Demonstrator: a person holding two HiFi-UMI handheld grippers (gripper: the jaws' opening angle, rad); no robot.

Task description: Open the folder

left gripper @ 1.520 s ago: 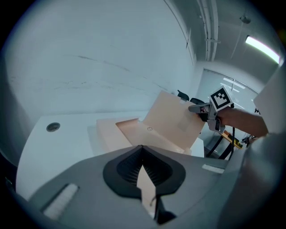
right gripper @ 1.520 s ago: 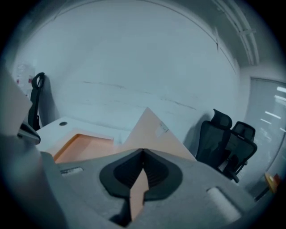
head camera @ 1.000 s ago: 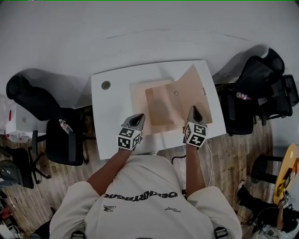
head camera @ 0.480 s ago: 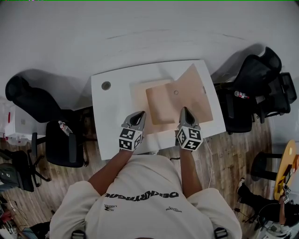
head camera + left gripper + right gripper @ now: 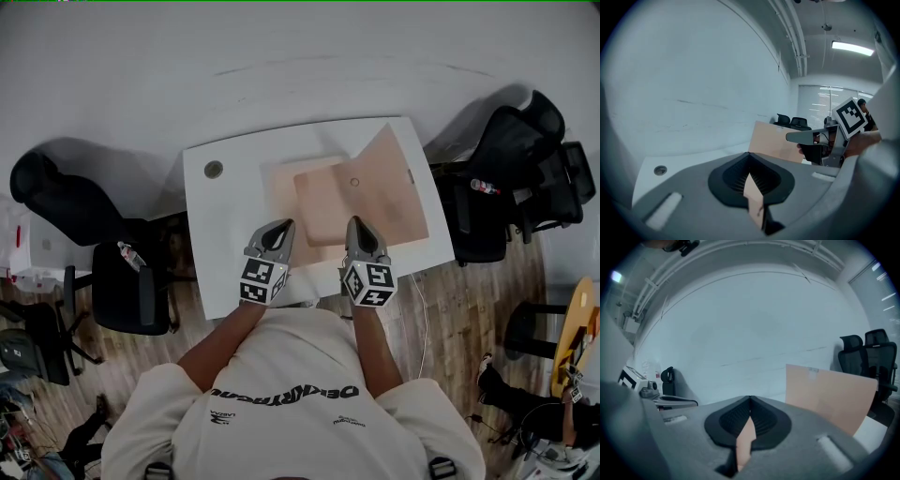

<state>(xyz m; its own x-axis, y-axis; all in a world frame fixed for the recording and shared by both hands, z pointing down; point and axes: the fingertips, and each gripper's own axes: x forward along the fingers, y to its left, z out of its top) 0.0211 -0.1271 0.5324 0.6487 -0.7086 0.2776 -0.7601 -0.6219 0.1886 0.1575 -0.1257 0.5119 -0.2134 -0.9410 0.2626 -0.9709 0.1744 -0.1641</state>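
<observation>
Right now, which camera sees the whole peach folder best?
The head view: the folder lies nearly whole on the white table, with one cover raised. Each gripper view shows only that upright cover, plus a peach sliver pinched between its own jaws.

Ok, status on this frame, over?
Both shut: left gripper and right gripper each pinch a peach sheet edge of the folder. It lies partly open on the white table, one side raised. Nothing in the way.
</observation>
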